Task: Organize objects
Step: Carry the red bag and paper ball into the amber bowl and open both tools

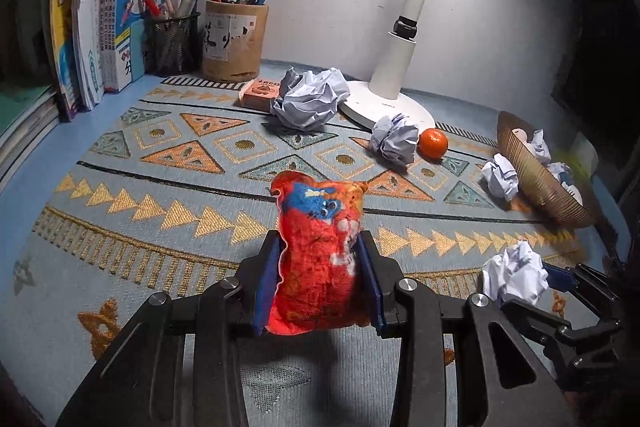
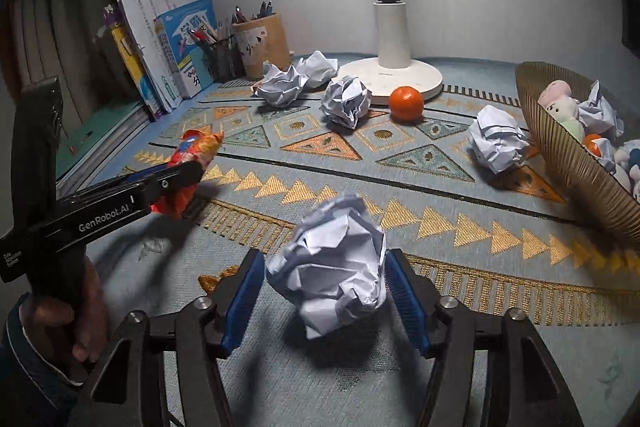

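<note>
My left gripper (image 1: 318, 259) is shut on a red and blue plush toy (image 1: 318, 251) and holds it above the patterned mat (image 1: 168, 187). In the right wrist view the toy (image 2: 192, 155) shows at the left in that gripper (image 2: 188, 175). My right gripper (image 2: 325, 287) is shut on a crumpled white paper ball (image 2: 336, 267), lifted above the mat; it also shows in the left wrist view (image 1: 514, 277). A brown ribbed basket (image 2: 568, 155) at the right holds plush toys and paper. Loose paper balls (image 2: 346, 101) and an orange (image 2: 406, 103) lie on the mat.
A white desk lamp (image 2: 390, 67) stands at the back. Two pen holders (image 1: 234, 39) and upright books (image 1: 100, 27) stand at the back left. A small orange box (image 1: 260, 93) lies near the pen holders. Another paper ball (image 2: 498, 143) lies beside the basket.
</note>
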The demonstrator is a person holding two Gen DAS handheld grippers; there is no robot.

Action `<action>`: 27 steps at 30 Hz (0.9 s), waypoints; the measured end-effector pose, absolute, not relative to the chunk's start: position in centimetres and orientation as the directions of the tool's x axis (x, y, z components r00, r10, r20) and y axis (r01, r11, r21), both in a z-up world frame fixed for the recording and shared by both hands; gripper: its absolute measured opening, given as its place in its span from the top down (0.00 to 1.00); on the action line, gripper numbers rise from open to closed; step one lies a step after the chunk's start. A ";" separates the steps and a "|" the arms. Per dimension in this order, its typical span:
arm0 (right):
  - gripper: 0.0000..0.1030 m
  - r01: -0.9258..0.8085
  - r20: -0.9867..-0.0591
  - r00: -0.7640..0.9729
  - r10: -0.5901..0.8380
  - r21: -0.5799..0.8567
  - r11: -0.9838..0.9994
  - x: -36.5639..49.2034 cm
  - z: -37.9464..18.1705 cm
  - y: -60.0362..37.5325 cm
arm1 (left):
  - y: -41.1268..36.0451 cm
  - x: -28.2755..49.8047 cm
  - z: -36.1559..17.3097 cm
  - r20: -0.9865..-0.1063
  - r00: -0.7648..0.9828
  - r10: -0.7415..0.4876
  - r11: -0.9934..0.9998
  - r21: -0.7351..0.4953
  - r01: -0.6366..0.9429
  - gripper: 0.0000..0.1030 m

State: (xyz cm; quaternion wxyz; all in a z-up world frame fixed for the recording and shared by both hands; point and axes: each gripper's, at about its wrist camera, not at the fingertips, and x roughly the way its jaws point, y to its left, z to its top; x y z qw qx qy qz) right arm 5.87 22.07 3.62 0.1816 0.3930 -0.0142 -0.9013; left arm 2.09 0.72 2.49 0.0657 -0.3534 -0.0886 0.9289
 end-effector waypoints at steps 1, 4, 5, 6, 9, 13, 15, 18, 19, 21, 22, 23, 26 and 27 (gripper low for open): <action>0.16 0.319 -0.697 -0.627 -0.348 0.179 -0.931 5.9 3.7 22.2 | 0.7 2.1 2.5 -0.642 -0.743 0.187 -0.975 -0.216 -0.059 0.67; 0.15 0.280 -0.667 -0.665 -0.335 0.192 -0.941 6.2 4.2 23.1 | 0.8 2.2 2.5 -0.639 -0.745 0.190 -0.975 -0.215 -0.064 0.67; 0.15 0.265 -0.658 -0.677 -0.330 0.200 -0.943 6.3 4.3 23.5 | 0.9 2.2 2.5 -0.641 -0.744 0.191 -0.975 -0.213 -0.066 0.67; 0.14 0.253 -0.650 -0.685 -0.328 0.210 -0.945 6.4 4.4 23.8 | 0.9 2.2 2.5 -0.643 -0.742 0.191 -0.975 -0.213 -0.067 0.67; 0.12 0.238 -0.638 -0.691 -0.339 0.242 -0.941 6.5 4.6 24.6 | 0.9 2.1 2.4 -0.644 -0.740 0.192 -0.974 -0.216 -0.064 0.67; 0.10 0.298 -0.674 -0.628 -0.388 0.253 -0.921 6.1 4.1 23.6 | 0.9 2.2 2.4 -0.643 -0.742 0.192 -0.975 -0.214 -0.067 0.67; 0.10 0.307 -0.709 -0.612 -0.350 0.195 -0.931 5.9 3.6 22.4 | 1.0 2.1 2.4 -0.646 -0.739 0.192 -0.975 -0.211 -0.069 0.67; 0.11 0.290 -0.730 -0.625 -0.277 0.112 -0.950 6.0 3.3 21.3 | 1.0 2.1 2.4 -0.647 -0.738 0.191 -0.975 -0.211 -0.068 0.67; 0.16 0.273 -0.722 -0.641 -0.260 0.102 -0.956 6.2 3.5 21.4 | 1.0 2.1 2.4 -0.647 -0.738 0.191 -0.975 -0.211 -0.067 0.67; 0.36 0.219 -0.730 -0.652 -0.207 0.080 -0.972 6.0 3.4 21.9 | 1.0 2.1 2.4 -0.649 -0.737 0.189 -0.976 -0.209 -0.066 0.67; 0.45 0.223 -0.744 -0.633 -0.216 0.092 -0.970 5.6 3.1 21.9 | 1.0 2.1 2.3 -0.652 -0.736 0.184 -0.977 -0.205 -0.063 0.67; 0.48 0.236 -0.759 -0.610 -0.228 0.100 -0.967 5.3 2.8 21.8 | 1.1 2.0 2.3 -0.656 -0.733 0.180 -0.978 -0.199 -0.062 0.67; 0.51 0.286 -0.778 -0.579 -0.243 0.085 -0.954 5.1 2.4 20.8 | 1.3 1.8 2.1 -0.670 -0.723 0.168 -0.981 -0.183 -0.059 0.67; 0.53 0.283 -0.773 -0.590 -0.233 0.072 -0.956 5.3 2.4 20.7 | 1.4 1.7 2.1 -0.675 -0.720 0.164 -0.982 -0.177 -0.057 0.67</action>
